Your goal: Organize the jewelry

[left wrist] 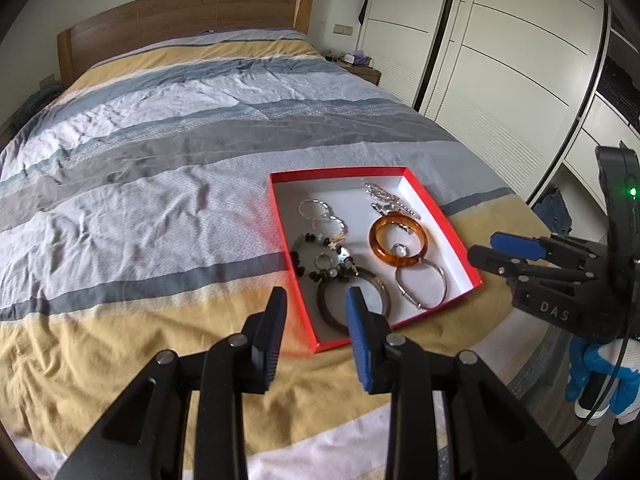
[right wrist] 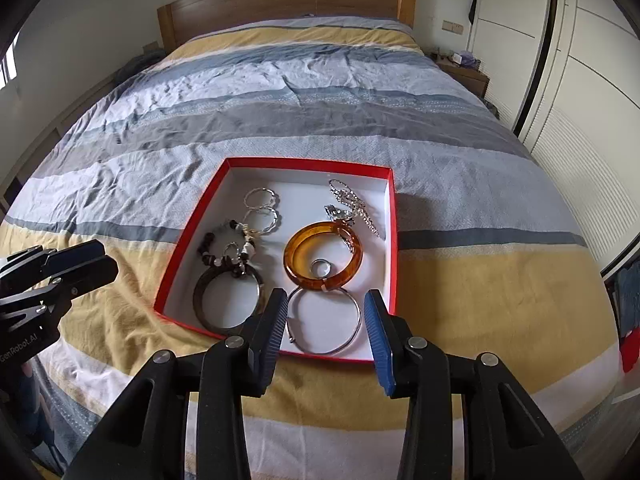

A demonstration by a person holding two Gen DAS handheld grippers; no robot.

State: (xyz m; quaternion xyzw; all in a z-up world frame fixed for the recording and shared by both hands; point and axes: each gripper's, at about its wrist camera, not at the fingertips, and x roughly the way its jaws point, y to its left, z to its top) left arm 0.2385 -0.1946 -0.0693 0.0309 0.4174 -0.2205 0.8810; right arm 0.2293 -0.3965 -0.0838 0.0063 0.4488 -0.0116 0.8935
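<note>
Honestly, both grippers, left gripper and right gripper, are hanging released, gripping nothing. Jewelry is sitting in the red box mid-frame; I'd be approaching the silver bangle straight down, squeezing gently.

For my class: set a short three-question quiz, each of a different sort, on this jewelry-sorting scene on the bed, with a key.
1. True or false: the left gripper holds the amber bangle.
2. Multiple choice: the small silver ring lies A) on the bedspread, B) inside the amber bangle's loop, C) outside the red box.
3. Fill in: the dark bangle lies in the box's near ____ corner in the right wrist view.

Key: 1 false; 2 B; 3 left.
</note>
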